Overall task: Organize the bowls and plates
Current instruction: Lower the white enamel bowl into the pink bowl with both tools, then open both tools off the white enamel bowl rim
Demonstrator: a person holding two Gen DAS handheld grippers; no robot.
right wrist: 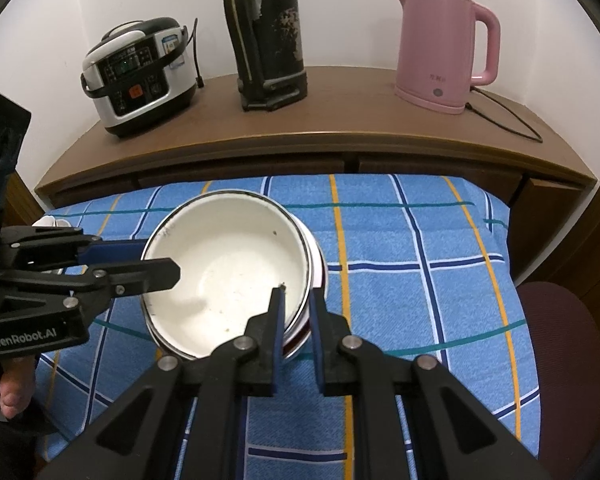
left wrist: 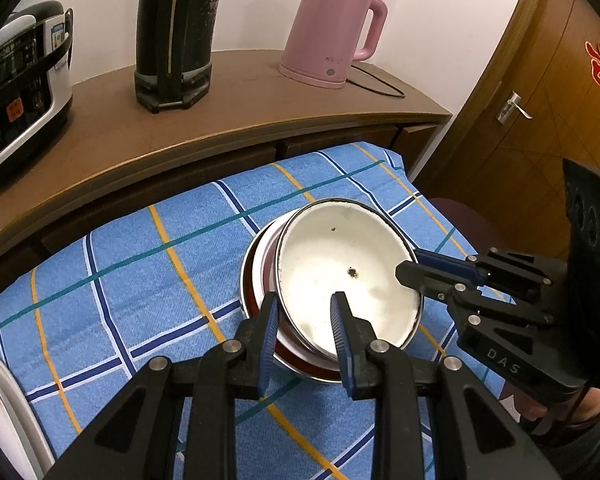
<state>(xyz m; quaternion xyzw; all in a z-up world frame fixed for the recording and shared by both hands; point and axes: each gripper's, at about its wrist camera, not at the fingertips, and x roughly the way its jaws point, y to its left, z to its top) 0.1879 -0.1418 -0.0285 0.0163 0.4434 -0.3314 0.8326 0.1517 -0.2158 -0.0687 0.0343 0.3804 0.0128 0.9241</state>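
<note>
A white enamel bowl (left wrist: 340, 268) sits tilted on top of a stack of red-and-white bowls (left wrist: 260, 264) on the blue checked cloth. My left gripper (left wrist: 306, 300) straddles the bowl's near rim, one finger outside and one inside, jaws a little apart. My right gripper (right wrist: 297, 294) straddles the opposite rim of the same bowl (right wrist: 228, 268), jaws narrow. Each gripper shows in the other's view, the right one (left wrist: 410, 266) at the bowl's right edge, the left one (right wrist: 160, 258) at its left edge.
A white plate (left wrist: 0, 412) lies at the cloth's left edge. Behind stands a wooden sideboard (right wrist: 320, 136) with a rice cooker (right wrist: 136, 76), a black flask (right wrist: 266, 36) and a pink kettle (right wrist: 440, 48). A dark red chair (right wrist: 560, 344) and a door (left wrist: 540, 92) are at the right.
</note>
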